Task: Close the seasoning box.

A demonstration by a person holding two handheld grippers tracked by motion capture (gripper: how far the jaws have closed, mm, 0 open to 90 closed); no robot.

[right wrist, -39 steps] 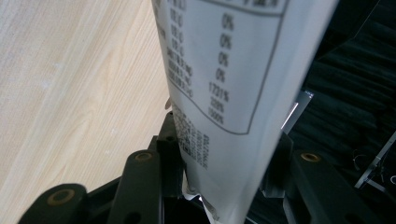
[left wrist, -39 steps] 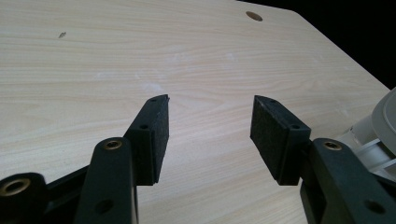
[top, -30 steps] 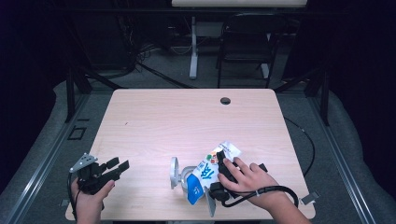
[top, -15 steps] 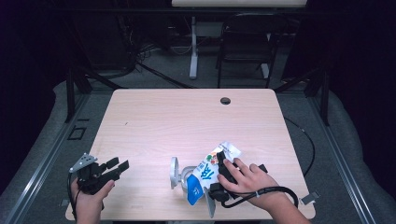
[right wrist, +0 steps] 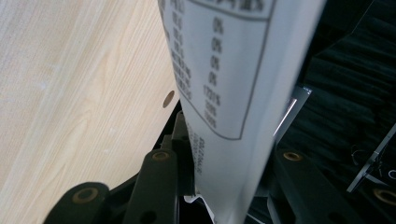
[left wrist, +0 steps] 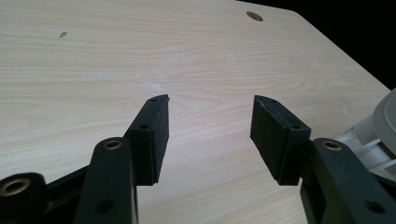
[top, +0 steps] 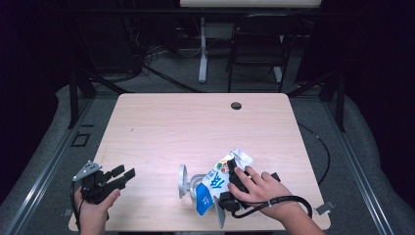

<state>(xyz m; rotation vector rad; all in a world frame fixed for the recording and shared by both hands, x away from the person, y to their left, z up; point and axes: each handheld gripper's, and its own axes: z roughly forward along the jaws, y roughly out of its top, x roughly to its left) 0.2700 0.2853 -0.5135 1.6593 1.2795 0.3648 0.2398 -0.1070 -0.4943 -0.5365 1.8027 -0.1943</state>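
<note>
The right hand-held gripper (top: pixel 226 192) has just been closing on the milk carton (top: pixel 214 182), touching a grey stand (top: pixel 184 180); the left hand-held gripper (top: pixel 123 175) gapes empty.

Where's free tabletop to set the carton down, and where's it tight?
Free: the whole far half of the table up to the cable hole, and the near strip between the left gripper and the grey stand. Crowded: the near right, where the right gripper, jaws just closing, grips the carton beside the stand.
</note>
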